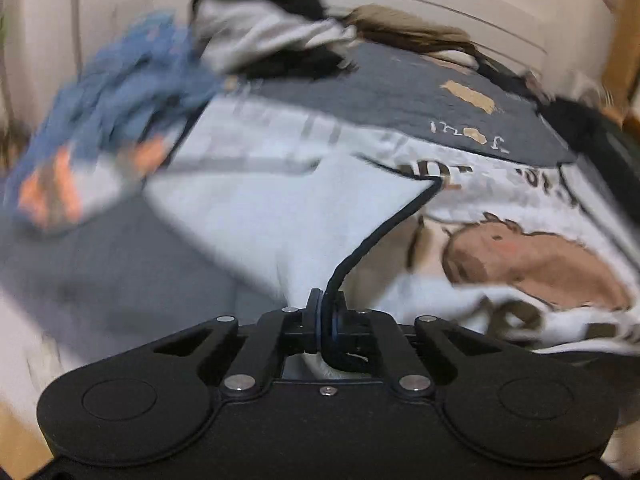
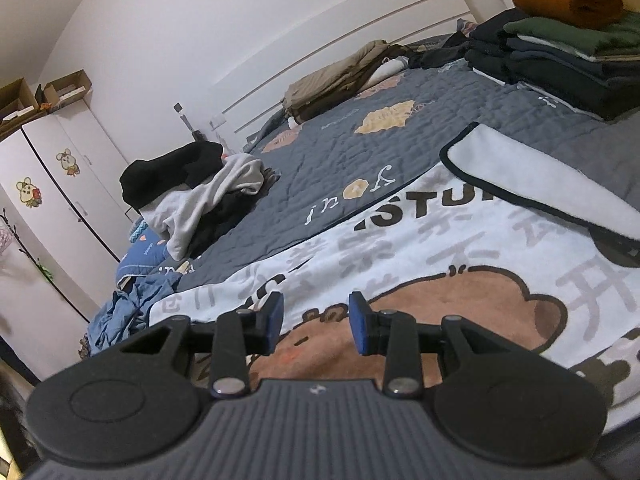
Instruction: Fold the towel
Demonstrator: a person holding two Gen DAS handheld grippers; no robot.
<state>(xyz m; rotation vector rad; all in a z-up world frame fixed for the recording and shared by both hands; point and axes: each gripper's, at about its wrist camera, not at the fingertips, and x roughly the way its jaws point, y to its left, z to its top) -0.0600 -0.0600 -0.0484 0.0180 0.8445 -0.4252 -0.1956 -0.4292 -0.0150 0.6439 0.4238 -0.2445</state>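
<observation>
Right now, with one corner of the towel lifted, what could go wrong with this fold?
1. The left hand-held gripper pinches only the towel's dark edge, so it may slip out.
2. The right hand-held gripper is open above the towel, so nothing anchors it; it may drag over the quilt.

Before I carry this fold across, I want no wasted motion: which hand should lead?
Left. The left tool is shut on the towel by its black-trimmed edge; the right tool hangs open above it, holding nothing.

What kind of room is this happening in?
Most likely a bedroom: a bed with a grey quilted bedspread, a white wardrobe by the wall, and a stack of folded clothes on the bed.
</observation>
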